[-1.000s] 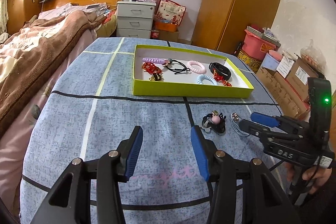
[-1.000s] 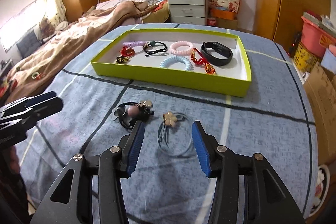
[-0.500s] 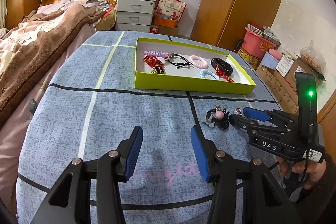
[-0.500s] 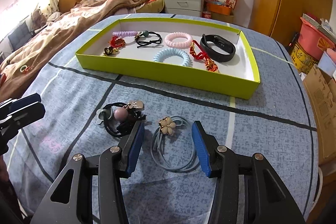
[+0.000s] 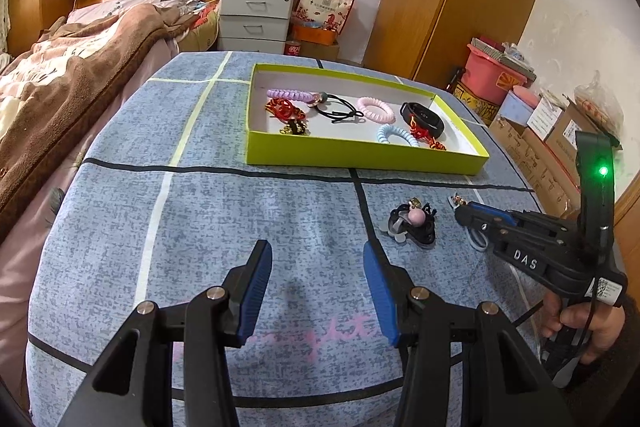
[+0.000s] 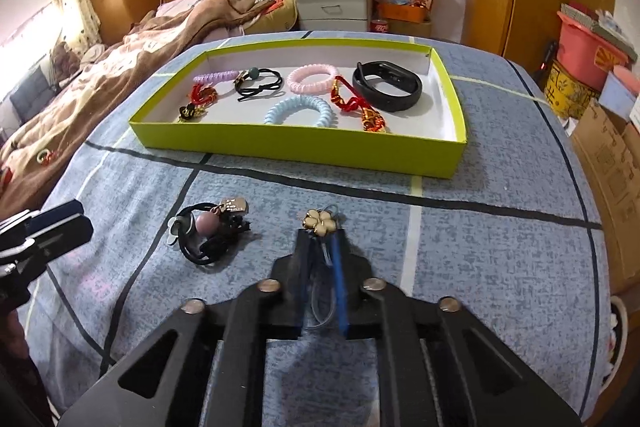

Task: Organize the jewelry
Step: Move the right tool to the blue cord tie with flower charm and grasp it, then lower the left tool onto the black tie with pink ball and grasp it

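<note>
tray (image 6: 304, 147) of lime-green card is sitting at the far side of the bench (image 6: 500, 247), already carrying coil ties, a black band and red knotted charms, so in my judgement it is acting as the collecting place and the pieces outside it are the ones left to move. two such pieces are lying on the blue checked cloth, near the tray's front wall but apart from it.

the right tool (image 6: 320, 255) is closing narrow on the grey-blue hair tie (image 6: 320, 301), its blue pads pinching the thin loop just behind the cream flower charm (image 6: 319, 221). gripping the cord rather than the hard flower is probably giving the pads something soft to bite. the loop is being squeezed into a long, slim shape whose long axis is running along the fingers, with the flower end pointing away from the camera toward the tray and the slack end trailing back toward the tool's body.

the black hair tie with a pink bead (image 6: 210, 233) is resting just to the left of it, bunched, not touching the tool.

the left tool (image 5: 316, 291) is hovering wide apart over bare cloth, holding nothing, seemingly waiting clear of the pick.
</note>
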